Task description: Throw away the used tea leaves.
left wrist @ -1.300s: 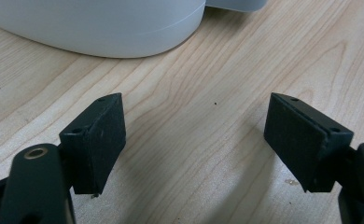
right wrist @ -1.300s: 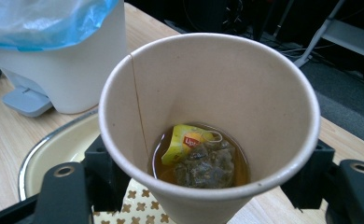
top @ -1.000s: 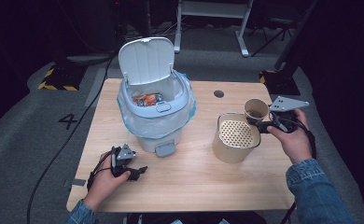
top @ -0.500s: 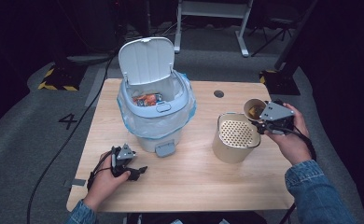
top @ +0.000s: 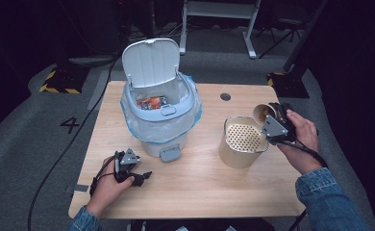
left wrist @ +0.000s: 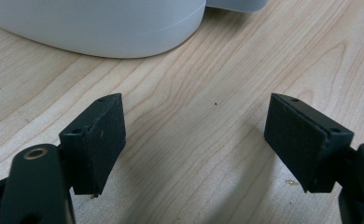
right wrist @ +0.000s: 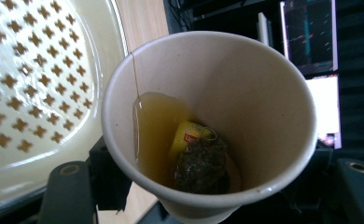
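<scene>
My right gripper [top: 272, 122] is shut on a paper cup [top: 261, 113] and holds it tipped on its side beside the rim of a beige container with a perforated strainer top [top: 241, 142]. Its jaws have just been closing on the cup. In the right gripper view the cup [right wrist: 208, 126] holds amber tea [right wrist: 157, 121] that reaches the lip, and a wet tea bag [right wrist: 201, 163]; the strainer [right wrist: 35, 70] lies right beside it. My left gripper [top: 140, 177] rests open on the table with nothing between its jaws [left wrist: 194, 140].
A pale blue pedal bin [top: 159, 115] with a plastic liner stands mid-table, its lid [top: 149, 62] raised and rubbish inside. Its base [left wrist: 101, 23] is just ahead of the left gripper. The wooden table [top: 200, 192] has a cable hole [top: 225, 96] at the back.
The right hand has rolled and shifted a little left, tipping the cup toward the strainer container. The left hand has stayed where it was.
</scene>
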{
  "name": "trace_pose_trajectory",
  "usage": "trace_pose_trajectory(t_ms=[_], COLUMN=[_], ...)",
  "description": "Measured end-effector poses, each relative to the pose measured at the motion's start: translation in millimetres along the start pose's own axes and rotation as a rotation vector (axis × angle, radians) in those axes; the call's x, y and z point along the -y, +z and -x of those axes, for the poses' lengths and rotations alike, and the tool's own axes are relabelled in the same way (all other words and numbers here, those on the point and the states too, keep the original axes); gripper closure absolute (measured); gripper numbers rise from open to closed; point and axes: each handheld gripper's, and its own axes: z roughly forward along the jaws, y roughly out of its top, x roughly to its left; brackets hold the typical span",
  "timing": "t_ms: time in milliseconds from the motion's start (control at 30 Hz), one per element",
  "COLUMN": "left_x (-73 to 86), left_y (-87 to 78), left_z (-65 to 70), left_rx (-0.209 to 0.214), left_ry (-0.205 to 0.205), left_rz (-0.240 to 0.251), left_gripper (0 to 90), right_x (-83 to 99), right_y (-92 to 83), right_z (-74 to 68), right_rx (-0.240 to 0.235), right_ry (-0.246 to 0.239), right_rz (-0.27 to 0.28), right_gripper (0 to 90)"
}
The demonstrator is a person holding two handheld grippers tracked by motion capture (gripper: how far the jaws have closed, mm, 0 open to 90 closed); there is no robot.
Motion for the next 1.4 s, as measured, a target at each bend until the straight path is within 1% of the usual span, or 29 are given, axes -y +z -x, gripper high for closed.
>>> trace_pose_trajectory(t_ms=[67,100,200,233,300,333,367,400,500,533,600,633,767,867,933,1067,1100,1133,1233,1333,1400], left_x=[0.0,0.0,0.0,0.0,0.0,0.0,0.0,0.0,0.0,0.0,0.0,0.0,0.0,0.0,0.0,0.0,0.0,-0.1,0.0,0.0,0.0], left_y=[0.0,0.0,0.0,0.0,0.0,0.0,0.0,0.0,0.0,-0.1,0.0,0.0,-0.1,0.0,0.0,0.0,0.0,-0.1,0.0,0.0,-0.1], left_z=[0.0,0.0,0.0,0.0,0.0,0.0,0.0,0.0,0.1,0.0,0.1,0.1,0.0,0.1,0.1,0.1,0.1,0.0,0.0,0.1,0.1], left_rx=[0.000,0.000,0.000,0.000,0.000,0.000,0.000,0.000,-0.001,-0.001,-0.001,-0.001,-0.001,-0.001,-0.001,-0.001,-0.001,-0.001,-0.002,-0.001,-0.002], left_ry=[0.000,0.000,0.000,0.000,0.000,0.000,0.001,0.000,0.001,0.002,0.000,0.000,0.002,0.000,0.000,0.002,0.001,0.002,0.002,0.001,0.002], left_rz=[0.000,0.000,0.000,0.000,0.000,0.000,-0.001,-0.001,-0.001,-0.001,-0.001,0.000,-0.001,-0.001,-0.001,-0.001,-0.001,-0.001,-0.001,-0.001,-0.001], left_gripper=[21.2,21.2,21.2,21.2,21.2,21.2,21.2,21.2,21.2,21.2,21.2,21.2,21.2,21.2,21.2,21.2,21.2,21.2,21.2,21.2,21.2], right_x=[-2.1,-3.6,-7.9,-10.1,-13.9,-15.1,-16.5,-18.2,-21.0,-22.7,-24.9,-26.9,-32.3,-33.6,-34.0,-33.8,-34.4,-34.2,-35.4,-36.7,-36.9], right_y=[-0.6,-1.1,-2.7,-3.3,-4.4,-4.4,-4.3,-4.3,-4.9,-5.8,-6.8,-7.5,-8.3,-7.4,-6.4,-5.0,-5.1,-4.8,-5.2,-6.5,-6.4], right_z=[-2.3,-3.9,-8.9,-11.9,-17.0,-18.7,-21.1,-23.7,-28.6,-30.5,-33.5,-36.1,-43.4,-50.3,-54.3,-58.2,-58.2,-58.2,-57.7,-56.8,-56.2], right_rx=[0.027,0.039,0.077,0.103,0.138,0.147,0.164,0.180,0.216,0.235,0.264,0.290,0.353,0.400,0.416,0.467,0.471,0.468,0.474,0.482,0.478], right_ry=[-0.053,-0.094,-0.180,-0.225,-0.304,-0.332,-0.370,-0.419,-0.496,-0.536,-0.594,-0.649,-0.808,-0.920,-0.986,-1.064,-1.088,-1.082,-1.101,-1.099,-1.098], right_rz=[-0.019,-0.034,-0.062,-0.077,-0.106,-0.116,-0.126,-0.144,-0.162,-0.170,-0.184,-0.197,-0.235,-0.282,-0.305,-0.349,-0.359,-0.350,-0.357,-0.359,-0.358], right_gripper=[31.7,31.8,31.9,32.0,32.0,32.0,32.0,32.0,32.0,32.1,32.1,32.1,32.1,32.4,32.6,33.0,33.0,33.0,33.0,33.0,32.9])
